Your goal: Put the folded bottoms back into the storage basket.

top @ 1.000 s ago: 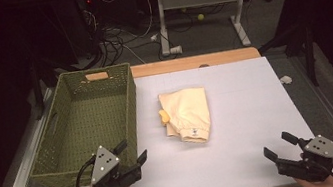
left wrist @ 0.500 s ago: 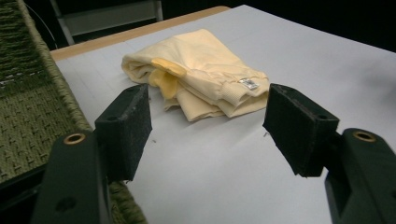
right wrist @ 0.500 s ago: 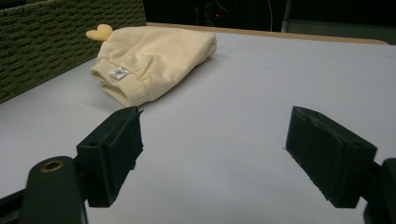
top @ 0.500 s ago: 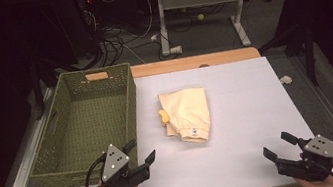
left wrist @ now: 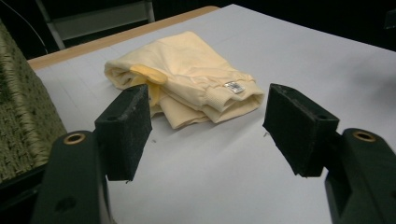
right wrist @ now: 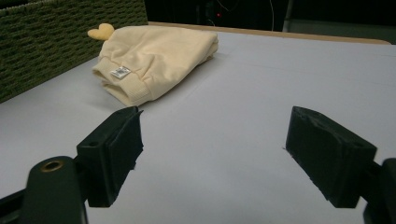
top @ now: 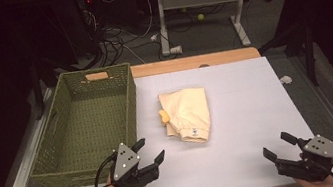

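Looks like the approach step: folded cream garment (top: pixel 187 114) lies mid-surface beside the green basket (top: pixel 128 107). Left tool (top: pixel 149 153) and right tool (top: pixel 278 145) hover wide, empty, near the front edge. Next they'd need to reach in and pinch it.

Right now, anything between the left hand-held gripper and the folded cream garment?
Nothing: bare white tabletop lies between the open left hand-held gripper and the folded cream garment, as the left gripper view shows.

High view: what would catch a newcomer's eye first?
The folded cream-yellow fabric garment lies mid-table on the white sheet, just right of the empty green woven basket. Both black two-jaw grippers, left and right, sit open at the near edge, aimed toward it.
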Demonstrator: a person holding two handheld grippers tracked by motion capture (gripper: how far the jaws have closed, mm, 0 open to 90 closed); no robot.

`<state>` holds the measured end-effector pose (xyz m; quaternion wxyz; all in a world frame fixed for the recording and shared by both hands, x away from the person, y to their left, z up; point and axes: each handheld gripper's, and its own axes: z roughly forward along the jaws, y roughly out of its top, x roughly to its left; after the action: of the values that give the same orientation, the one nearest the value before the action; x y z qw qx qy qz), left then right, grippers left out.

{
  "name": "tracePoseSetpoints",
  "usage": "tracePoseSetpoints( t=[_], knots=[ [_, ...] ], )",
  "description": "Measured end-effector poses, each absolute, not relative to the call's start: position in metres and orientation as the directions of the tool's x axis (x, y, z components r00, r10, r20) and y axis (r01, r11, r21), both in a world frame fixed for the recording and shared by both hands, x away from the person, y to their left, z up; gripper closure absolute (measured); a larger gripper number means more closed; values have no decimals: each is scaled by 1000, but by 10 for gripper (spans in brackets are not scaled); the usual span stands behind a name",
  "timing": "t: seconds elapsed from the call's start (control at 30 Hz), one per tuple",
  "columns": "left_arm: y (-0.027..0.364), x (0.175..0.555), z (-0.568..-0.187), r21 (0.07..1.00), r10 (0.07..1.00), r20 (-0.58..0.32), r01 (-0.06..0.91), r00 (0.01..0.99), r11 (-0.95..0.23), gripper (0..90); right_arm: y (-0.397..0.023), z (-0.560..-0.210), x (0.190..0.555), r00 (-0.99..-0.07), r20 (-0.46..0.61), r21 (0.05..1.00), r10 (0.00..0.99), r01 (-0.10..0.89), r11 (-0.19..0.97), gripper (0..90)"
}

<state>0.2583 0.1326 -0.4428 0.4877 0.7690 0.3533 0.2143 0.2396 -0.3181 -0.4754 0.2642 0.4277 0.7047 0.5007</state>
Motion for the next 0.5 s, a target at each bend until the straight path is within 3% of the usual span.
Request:
tracePoseSetpoints(
  t=[0.5],
  knots=[
    [98,269,-444,886,727,3,335,687,-320,297,-320,-475,238,-494,63,934,867,336,124,194]
  ],
)
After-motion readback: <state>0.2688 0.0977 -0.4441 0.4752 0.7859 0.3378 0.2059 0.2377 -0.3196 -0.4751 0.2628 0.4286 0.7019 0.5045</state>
